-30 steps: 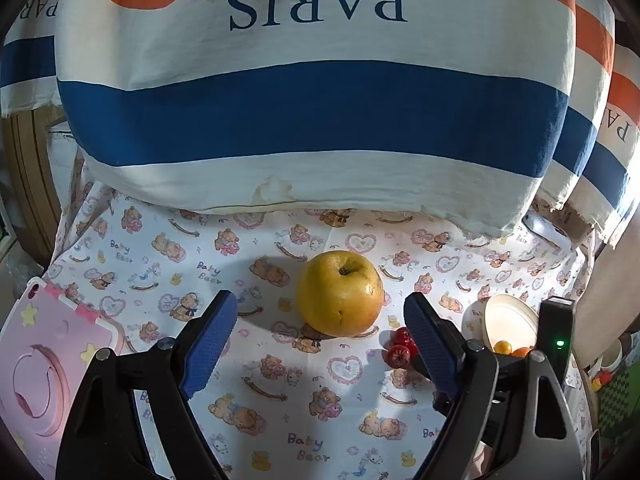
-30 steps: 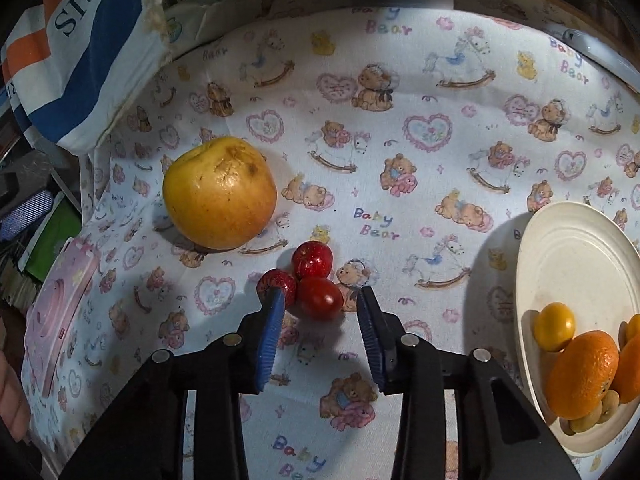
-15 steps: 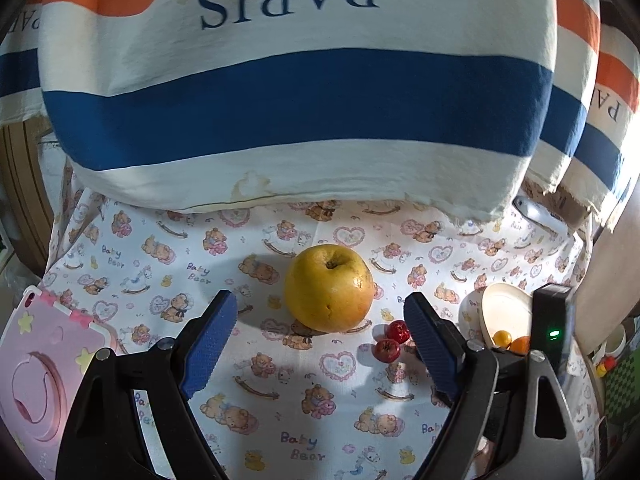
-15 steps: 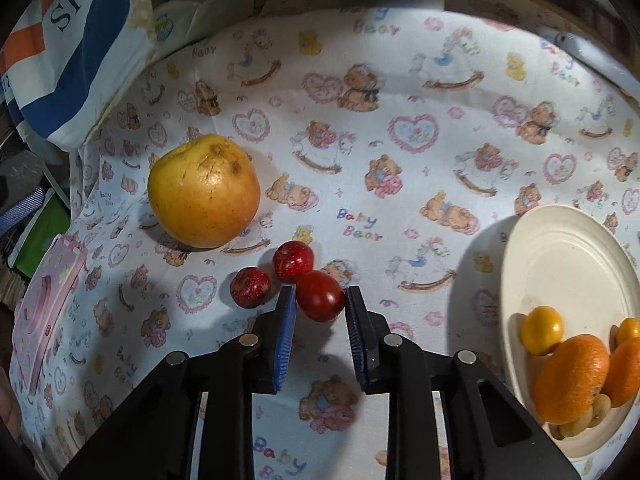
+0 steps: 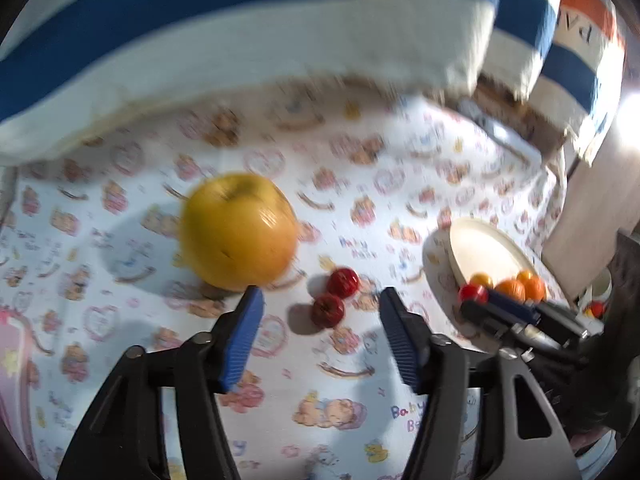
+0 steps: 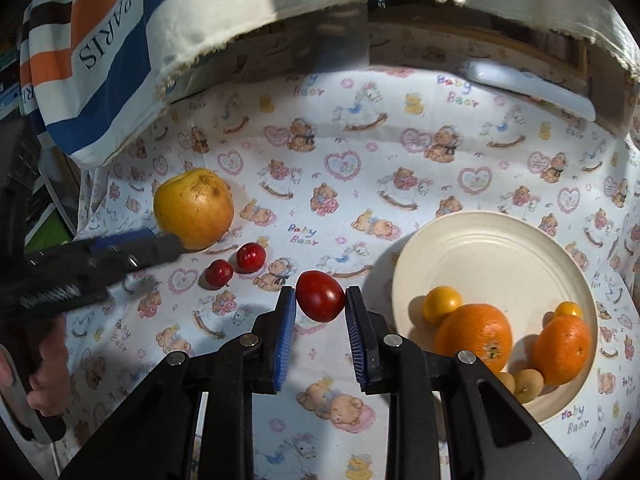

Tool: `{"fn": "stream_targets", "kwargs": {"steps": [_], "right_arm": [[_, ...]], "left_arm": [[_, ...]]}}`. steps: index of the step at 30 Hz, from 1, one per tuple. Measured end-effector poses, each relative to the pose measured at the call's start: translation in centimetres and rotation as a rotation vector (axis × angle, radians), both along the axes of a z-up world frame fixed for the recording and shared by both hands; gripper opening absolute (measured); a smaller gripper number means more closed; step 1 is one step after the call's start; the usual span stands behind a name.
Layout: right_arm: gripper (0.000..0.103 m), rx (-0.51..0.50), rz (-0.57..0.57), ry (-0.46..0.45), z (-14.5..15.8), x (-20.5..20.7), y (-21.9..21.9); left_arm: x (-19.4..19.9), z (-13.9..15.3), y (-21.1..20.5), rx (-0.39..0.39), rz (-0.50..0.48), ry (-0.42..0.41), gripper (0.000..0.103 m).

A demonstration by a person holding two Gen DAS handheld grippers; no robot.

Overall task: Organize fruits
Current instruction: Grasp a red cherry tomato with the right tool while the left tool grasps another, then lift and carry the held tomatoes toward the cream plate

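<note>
My right gripper point(image 6: 320, 300) is shut on a red tomato point(image 6: 321, 296) and holds it above the cloth, left of the cream plate point(image 6: 480, 248). The plate holds two oranges point(image 6: 474, 334) and small yellow fruits point(image 6: 441, 303). Two small red fruits point(image 6: 251, 257) lie on the cloth beside a big yellow apple point(image 6: 195, 213). My left gripper point(image 5: 320, 300) is open, with the two small red fruits point(image 5: 335, 295) between and just beyond its tips and the apple point(image 5: 239, 230) to the front left. The right gripper with the tomato point(image 5: 473, 292) shows at the plate point(image 5: 480, 248) in the left wrist view.
A striped "PARIS" cloth point(image 6: 100, 60) hangs over the back of the bear-print tablecloth point(image 6: 360, 160). A pink object point(image 5: 12, 352) lies at the left edge. A white flat device point(image 6: 528, 88) lies at the back right.
My right gripper closed on the red tomato, lifted it away from the other two red fruits and moved right toward the plate. My left gripper swung right and narrowed toward the two small red fruits.
</note>
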State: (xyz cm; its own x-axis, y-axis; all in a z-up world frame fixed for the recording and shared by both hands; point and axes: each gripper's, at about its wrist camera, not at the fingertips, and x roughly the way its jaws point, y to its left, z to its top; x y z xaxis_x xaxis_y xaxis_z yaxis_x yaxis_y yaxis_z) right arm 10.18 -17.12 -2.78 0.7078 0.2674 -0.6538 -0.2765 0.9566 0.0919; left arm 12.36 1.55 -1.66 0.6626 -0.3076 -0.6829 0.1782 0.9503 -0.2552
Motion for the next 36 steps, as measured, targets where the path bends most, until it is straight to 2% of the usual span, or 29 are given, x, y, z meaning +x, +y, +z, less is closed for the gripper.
{"fn": "stream_targets", "kwargs": {"steps": [5, 8, 13, 17, 23, 31, 36], "right_arm": [[0.027, 0.000, 0.003, -0.019, 0.6, -0.5, 0.0], [0.027, 0.006, 0.004, -0.033, 1.0, -0.8, -0.1], [0.026, 0.030, -0.013, -0.044, 1.7, -1.0, -0.9], [0.027, 0.042, -0.026, -0.046, 1.8, -0.9, -1.4], [0.027, 0.040, -0.026, -0.045, 1.9, -1.0, -1.5], [0.026, 0.056, -0.031, -0.059, 2.4, -1.2, -2.2], [0.026, 0.076, -0.034, -0.074, 3.0, -1.7, -2.6]], "left_arm": [[1.3, -1.7, -1.6, -0.018, -0.017, 0.070, 0.051], [1.6, -2.3, -1.7, 0.009, -0.002, 0.073, 0.046], [2.4, -3.2, -1.6, 0.005, -0.010, 0.092, 0.028], [2.4, -3.4, -2.2, 0.069, -0.003, 0.071, 0.026], [2.2, -3.5, -1.9, 0.054, -0.004, 0.064, 0.024], [0.1, -0.9, -0.8, 0.058, 0.057, -0.048, 0.024], [-2.2, 2.4, 0.1, 0.063, 0.097, -0.163, 0.024]]}}
